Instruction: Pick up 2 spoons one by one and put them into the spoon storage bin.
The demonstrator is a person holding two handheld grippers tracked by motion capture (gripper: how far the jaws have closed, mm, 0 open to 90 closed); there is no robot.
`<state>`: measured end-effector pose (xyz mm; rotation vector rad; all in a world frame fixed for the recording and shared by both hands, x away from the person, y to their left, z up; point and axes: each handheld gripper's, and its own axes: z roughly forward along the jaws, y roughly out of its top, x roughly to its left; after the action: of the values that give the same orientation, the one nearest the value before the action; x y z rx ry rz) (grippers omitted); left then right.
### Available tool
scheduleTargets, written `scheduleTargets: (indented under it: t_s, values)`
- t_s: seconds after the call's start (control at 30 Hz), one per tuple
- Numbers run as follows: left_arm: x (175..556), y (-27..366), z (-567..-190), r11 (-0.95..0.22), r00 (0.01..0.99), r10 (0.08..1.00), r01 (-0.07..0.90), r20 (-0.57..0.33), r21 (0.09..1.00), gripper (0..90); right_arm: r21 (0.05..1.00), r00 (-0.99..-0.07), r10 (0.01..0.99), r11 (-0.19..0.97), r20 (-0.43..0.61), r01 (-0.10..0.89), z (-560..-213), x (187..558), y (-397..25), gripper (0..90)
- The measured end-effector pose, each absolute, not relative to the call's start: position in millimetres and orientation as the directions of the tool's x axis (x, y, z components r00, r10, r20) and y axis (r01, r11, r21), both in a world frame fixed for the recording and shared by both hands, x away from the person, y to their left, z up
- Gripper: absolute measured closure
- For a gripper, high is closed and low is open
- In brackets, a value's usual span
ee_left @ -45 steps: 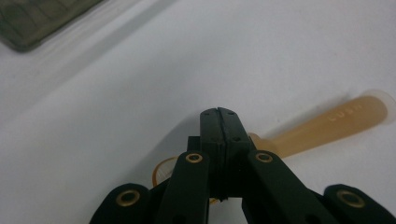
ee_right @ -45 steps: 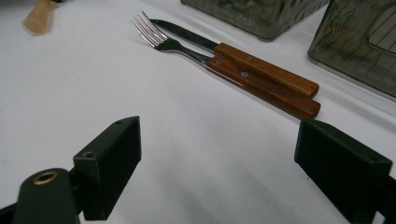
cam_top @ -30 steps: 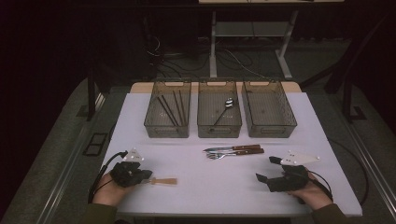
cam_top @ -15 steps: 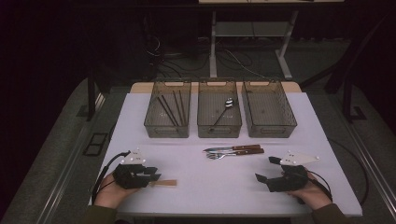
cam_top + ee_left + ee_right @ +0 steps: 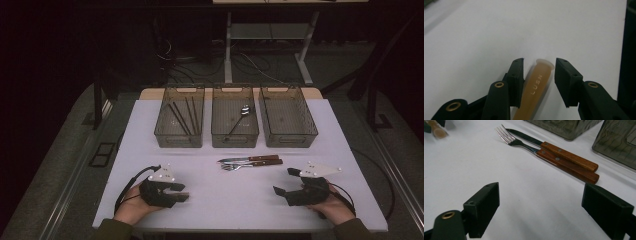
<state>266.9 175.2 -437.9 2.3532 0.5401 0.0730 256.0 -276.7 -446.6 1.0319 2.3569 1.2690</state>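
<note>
While the left gripper (image 5: 537, 82) straddles a smooth amber plastic handle (image 5: 534, 91) near the tabletop's front left corner, jaws narrowly parted, unclamped, the right gripper (image 5: 540, 212) gapes wide. One fork (image 5: 511, 138), one knife (image 5: 529, 137), both wooden-handled. Three ribbed translucent bins (image 5: 287, 142) line the far edge.

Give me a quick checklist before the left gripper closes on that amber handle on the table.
1. Left gripper open: ok, jaws stand apart.
2. Amber handle between the jaws: ok, though nearer one jaw.
3. Contact with the near jaw: cannot tell.
4. Handle lying flat on the white table: ok.
5. Right gripper out of the way: ok, open and apart, near the fork and knife.
6. What the handle belongs to: cannot tell, its far part is hidden.
</note>
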Motion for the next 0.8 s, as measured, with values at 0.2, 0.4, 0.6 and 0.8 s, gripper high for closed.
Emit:
scheduleTargets:
  t_s: [0.2, 0.4, 0.6, 0.8]
  values:
    - [267.4, 174.1, -440.6, -0.687, 0.924, 0.376, 0.330, -0.072, 0.648, 62.7, 0.809, -0.710, 0.699, 0.362, 0.093, 0.463, -446.5, 255.7, -276.3, 14.3]
    - [267.7, 173.2, -440.6, -0.694, 0.932, 0.355, 0.318, -0.078, 0.646, 72.4, 0.809, -0.712, 0.696, 0.365, 0.092, 0.461, -446.9, 255.9, -275.5, 14.3]
    - [267.8, 172.1, -439.8, -0.695, 0.931, 0.356, 0.319, -0.078, 0.644, 73.4, 0.810, -0.711, 0.697, 0.363, 0.093, 0.461, -446.7, 255.9, -275.5, 14.3]
    - [268.9, 171.7, -438.4, -0.693, 0.927, 0.370, 0.325, -0.070, 0.644, 73.8, 0.810, -0.711, 0.697, 0.364, 0.091, 0.461, -446.8, 256.1, -275.6, 14.3]
